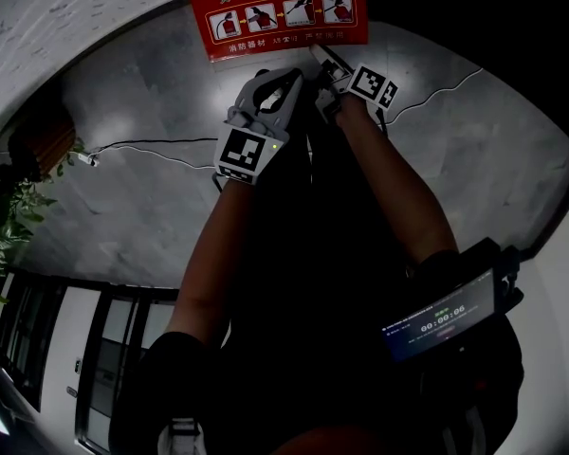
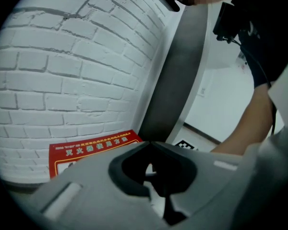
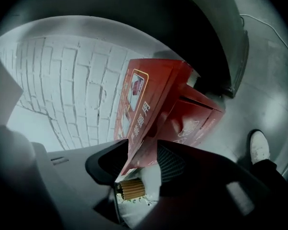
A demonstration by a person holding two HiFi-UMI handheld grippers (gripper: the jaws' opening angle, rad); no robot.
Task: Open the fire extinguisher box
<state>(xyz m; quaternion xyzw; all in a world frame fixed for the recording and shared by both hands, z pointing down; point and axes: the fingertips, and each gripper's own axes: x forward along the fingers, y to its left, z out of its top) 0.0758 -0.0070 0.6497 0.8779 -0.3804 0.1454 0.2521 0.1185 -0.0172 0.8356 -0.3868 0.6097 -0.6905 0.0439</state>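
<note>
The right gripper (image 3: 143, 148) stands with its jaws wide apart. The free edge of the lid (image 3: 143, 97) of the fire extinguisher box (image 3: 198, 121) runs up between them, and neither ribbed pad presses on it. This reads as a letting-go at the top of the swing, since the lid is already lifted steeply off the box and seems able to rest there unaided. The left gripper (image 2: 151, 144) has its jaws drawn together at the tips on nothing. It hovers just beside the lid's upper edge, probably kept near as a guard in case the lid drops back. The lid is a thin, flat, glossy red sheet, stiff like painted metal, with a printed instruction panel on its face. The box under it is a hard-edged red case with the same sheen, standing on a smooth grey floor (image 3: 271, 75). Behind the box rises a white brick wall (image 3: 62, 80), rough and matte, and a plain dark grey column (image 2: 177, 71) stands beside the box.
</note>
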